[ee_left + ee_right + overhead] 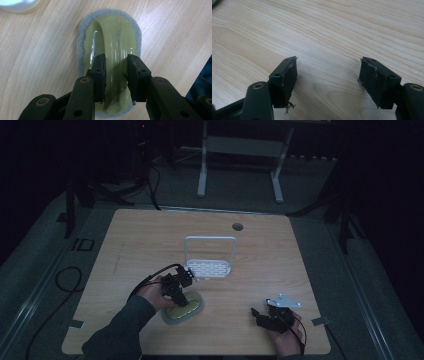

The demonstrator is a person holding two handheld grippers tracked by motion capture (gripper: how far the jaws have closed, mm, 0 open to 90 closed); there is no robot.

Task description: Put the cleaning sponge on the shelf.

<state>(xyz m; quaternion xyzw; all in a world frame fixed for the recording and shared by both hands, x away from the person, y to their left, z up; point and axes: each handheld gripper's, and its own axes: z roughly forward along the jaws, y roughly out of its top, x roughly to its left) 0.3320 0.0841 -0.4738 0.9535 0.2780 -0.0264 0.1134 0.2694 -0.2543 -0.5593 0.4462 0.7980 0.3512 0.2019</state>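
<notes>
Your left gripper (115, 75) has its two black jaws closed onto the raised central ridge of the scrubbing pad (110, 37), one flat pad on each side of the glossy hump, so it is grasping that ridge. Your right gripper (328, 82) has its jaws spread wide with bare wood between them, holding nothing; frayed threads hang from the worn edges of both of its pads.

The scrubbing pad is an elongated oval. Its top is a smooth, shiny, yellow-green moulded shell that catches the light in streaks, with a rounded handle-like ridge running down its length. Under it sits a rough grey foam layer that shows as a fuzzy border all round. It lies flat on the table (130, 240), which is pale wood with clear long grain and rounded corners.

In the high view your left gripper (176, 287) stands over the pad (192, 307) at the near left of the table, with your left hand (152, 295) behind it. Just beyond it stands a white plastic rack (210, 257) with a slotted base and an upright looped frame. Your right gripper (272, 315) rests well apart at the near right, its grey three-cornered plate on top. A small round hole (237, 226) sits near the far edge.
</notes>
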